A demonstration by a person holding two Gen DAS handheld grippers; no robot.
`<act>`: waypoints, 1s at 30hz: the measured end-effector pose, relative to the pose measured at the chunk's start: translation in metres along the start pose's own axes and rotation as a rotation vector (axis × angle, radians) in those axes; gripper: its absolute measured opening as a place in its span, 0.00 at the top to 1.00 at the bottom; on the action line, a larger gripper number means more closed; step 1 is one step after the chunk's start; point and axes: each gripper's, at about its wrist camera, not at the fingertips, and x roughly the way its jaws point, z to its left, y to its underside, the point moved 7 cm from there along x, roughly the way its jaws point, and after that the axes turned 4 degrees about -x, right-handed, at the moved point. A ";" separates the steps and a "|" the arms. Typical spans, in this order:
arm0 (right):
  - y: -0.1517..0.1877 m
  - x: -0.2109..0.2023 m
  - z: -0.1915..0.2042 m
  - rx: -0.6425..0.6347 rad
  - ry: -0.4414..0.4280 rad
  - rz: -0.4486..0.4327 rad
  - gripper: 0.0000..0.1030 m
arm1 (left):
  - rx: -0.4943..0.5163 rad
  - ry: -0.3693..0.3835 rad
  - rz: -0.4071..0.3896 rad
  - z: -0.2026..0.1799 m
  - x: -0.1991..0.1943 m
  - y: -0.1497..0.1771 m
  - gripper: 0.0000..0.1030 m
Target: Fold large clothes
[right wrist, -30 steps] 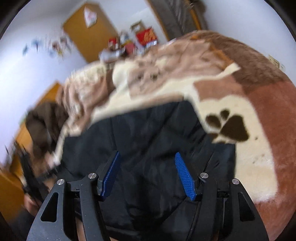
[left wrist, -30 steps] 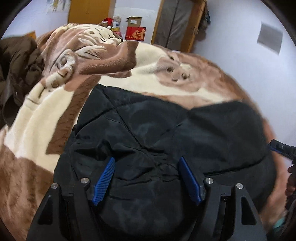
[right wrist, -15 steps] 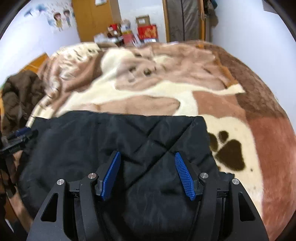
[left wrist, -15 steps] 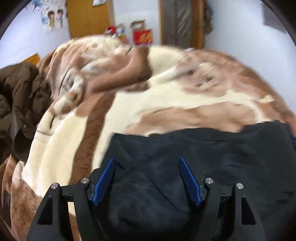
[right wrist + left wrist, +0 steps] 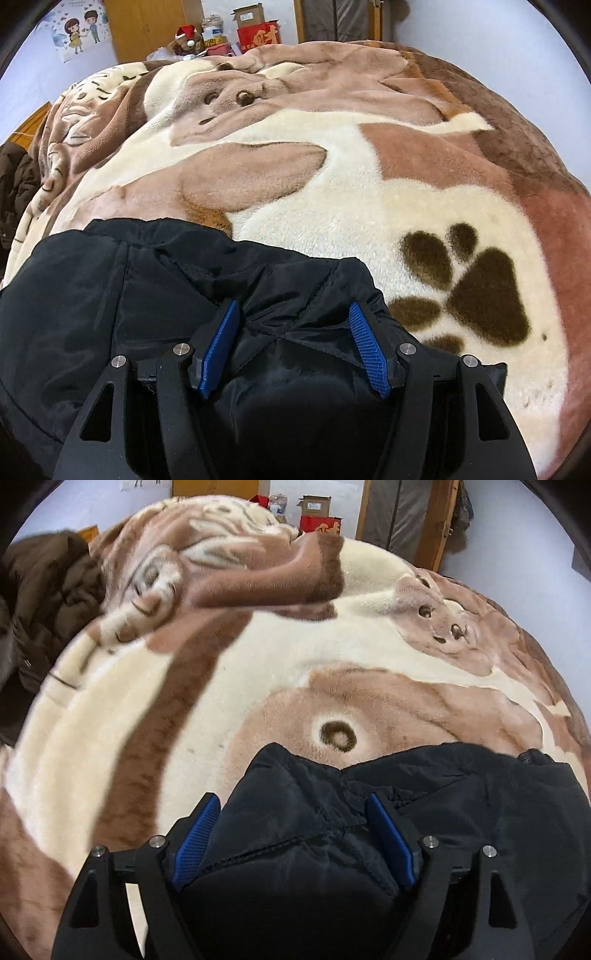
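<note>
A black padded jacket [image 5: 424, 812] lies bunched at the near edge of the bed's blanket [image 5: 258, 686], having been drawn back from mid-bed within the last second. The left hand-held gripper [image 5: 291, 834] and right hand-held gripper [image 5: 293, 343] stand with jaws spread around its fabric, apparently not clamping. The fold looks nearly laid.

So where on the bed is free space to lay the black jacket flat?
Bare blanket lies beyond the black jacket, from the paw print up to the printed dog face. The far-left side is crowded: a folded-over blanket flap and a brown coat.

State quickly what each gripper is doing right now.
Left gripper: open, black jacket bunched between its fingers.
Right gripper: open, straddling the jacket too.
</note>
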 end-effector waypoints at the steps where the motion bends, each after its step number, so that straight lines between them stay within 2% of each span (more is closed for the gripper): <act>1: -0.003 -0.009 0.000 -0.005 0.008 -0.012 0.40 | 0.004 -0.002 -0.025 0.000 -0.014 -0.004 0.22; 4: -0.011 -0.056 0.000 -0.011 -0.001 -0.117 0.40 | 0.009 0.021 -0.102 -0.006 -0.055 -0.016 0.22; 7: -0.008 -0.088 0.003 -0.008 -0.042 -0.188 0.40 | 0.018 0.108 -0.169 -0.031 -0.091 -0.017 0.22; 10: 0.005 -0.083 0.003 -0.011 -0.021 -0.160 0.40 | 0.079 0.167 -0.161 -0.067 -0.100 -0.006 0.21; 12: 0.016 -0.070 -0.002 -0.001 -0.007 -0.118 0.40 | 0.132 0.129 -0.205 -0.079 -0.101 -0.006 0.21; 14: 0.024 -0.060 -0.010 0.024 -0.019 -0.103 0.40 | 0.107 0.073 -0.218 -0.069 -0.095 -0.011 0.21; 16: 0.025 -0.052 -0.016 0.014 -0.008 -0.101 0.40 | 0.046 0.040 -0.182 -0.046 -0.081 -0.016 0.21; 19: 0.024 -0.039 -0.019 0.011 -0.003 -0.087 0.40 | -0.004 -0.059 -0.101 -0.002 -0.054 -0.013 0.22; 22: 0.022 -0.039 -0.018 0.011 -0.002 -0.082 0.40 | -0.049 -0.024 -0.048 0.019 -0.049 -0.002 0.22; 26: 0.020 -0.064 -0.018 0.017 0.000 -0.122 0.40 | -0.035 -0.025 -0.160 0.018 -0.088 -0.007 0.22; 30: 0.024 -0.086 -0.018 0.019 -0.016 -0.161 0.40 | -0.029 0.008 -0.260 0.016 -0.117 -0.019 0.22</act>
